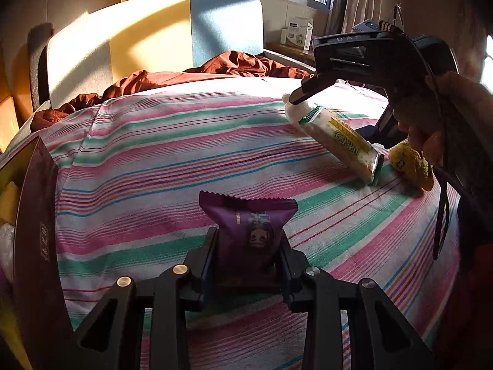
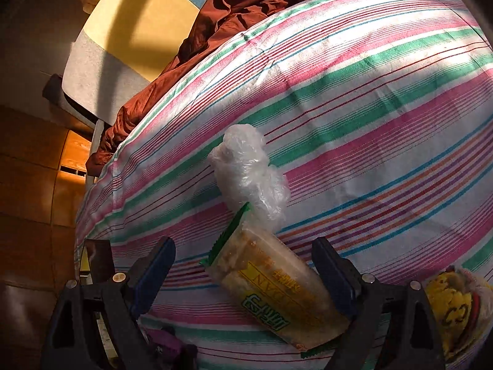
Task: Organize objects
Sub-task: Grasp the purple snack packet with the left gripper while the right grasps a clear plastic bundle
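Note:
My left gripper [image 1: 248,246] is shut on a purple snack packet [image 1: 249,225] and holds it upright just above the striped bedsheet [image 1: 154,160]. A long clear packet of biscuits with a yellow and green label [image 1: 336,135] lies on the sheet at the right, with a crumpled clear plastic bag at its far end [image 2: 249,169]. My right gripper [image 2: 243,265] is open with its fingers on either side of the biscuit packet [image 2: 277,293], above it. In the left wrist view the right gripper [image 1: 311,89] hangs over that packet.
A yellow plush toy [image 1: 409,163] lies right of the biscuit packet, also in the right wrist view [image 2: 456,305]. A dark box [image 1: 34,246] stands at the left edge. A rumpled brown blanket [image 1: 185,77] and a headboard [image 1: 123,46] are behind.

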